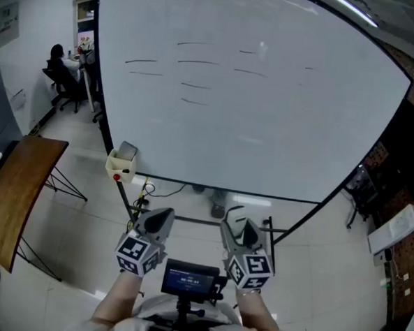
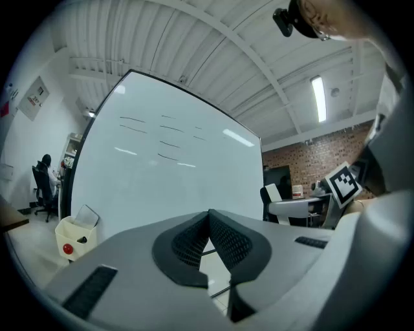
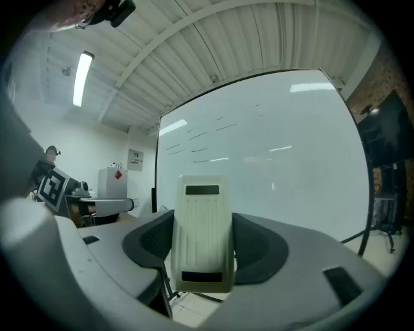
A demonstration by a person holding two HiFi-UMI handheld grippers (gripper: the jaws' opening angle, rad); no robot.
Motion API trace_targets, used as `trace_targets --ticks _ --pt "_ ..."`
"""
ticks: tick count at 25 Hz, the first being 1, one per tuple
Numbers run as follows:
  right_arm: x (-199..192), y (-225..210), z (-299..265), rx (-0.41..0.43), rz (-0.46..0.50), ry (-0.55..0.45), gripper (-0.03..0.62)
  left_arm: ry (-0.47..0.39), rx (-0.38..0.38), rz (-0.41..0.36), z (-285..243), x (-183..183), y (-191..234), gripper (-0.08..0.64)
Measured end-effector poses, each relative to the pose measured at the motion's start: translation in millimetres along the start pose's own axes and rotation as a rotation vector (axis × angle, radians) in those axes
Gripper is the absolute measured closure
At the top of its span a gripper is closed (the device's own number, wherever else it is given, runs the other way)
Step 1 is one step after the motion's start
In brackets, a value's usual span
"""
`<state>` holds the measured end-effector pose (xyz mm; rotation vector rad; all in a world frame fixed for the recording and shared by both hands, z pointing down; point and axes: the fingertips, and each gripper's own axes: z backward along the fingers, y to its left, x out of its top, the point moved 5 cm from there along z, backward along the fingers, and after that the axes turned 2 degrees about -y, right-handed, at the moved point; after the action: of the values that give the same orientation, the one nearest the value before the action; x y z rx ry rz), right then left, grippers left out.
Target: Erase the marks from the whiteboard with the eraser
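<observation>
Both hands held low, side by side, aimed at the whiteboard [image 1: 278, 138]: left gripper [image 1: 160, 220] with jaws pressed together on nothing, right gripper [image 1: 237, 226] clamped on the cream eraser [image 3: 202, 233], which stands upright between its jaws, well apart from the dark marks [image 1: 198, 63] high on the board.

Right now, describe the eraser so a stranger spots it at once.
Start at the white whiteboard with thin dark marks. Below it, two grey grippers sit side by side. The cream ribbed plastic eraser is clamped in the right gripper; the left gripper is shut on nothing.
</observation>
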<state>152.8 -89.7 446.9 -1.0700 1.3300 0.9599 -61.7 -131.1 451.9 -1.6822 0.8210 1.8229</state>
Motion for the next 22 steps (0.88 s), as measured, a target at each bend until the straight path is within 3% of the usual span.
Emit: trace_targets --ticks 11,22 --pt "3.2 6.8 -20.2 -0.027 -0.006 -0.011 0.325 0.04 -0.025 0.022 1.1 -15.0 25.3 0.565" --pt "29.3 -25.2 -87.7 0.029 0.045 -0.059 0.325 0.008 0.018 0.014 -63.8 -2.0 62.8 0.565"
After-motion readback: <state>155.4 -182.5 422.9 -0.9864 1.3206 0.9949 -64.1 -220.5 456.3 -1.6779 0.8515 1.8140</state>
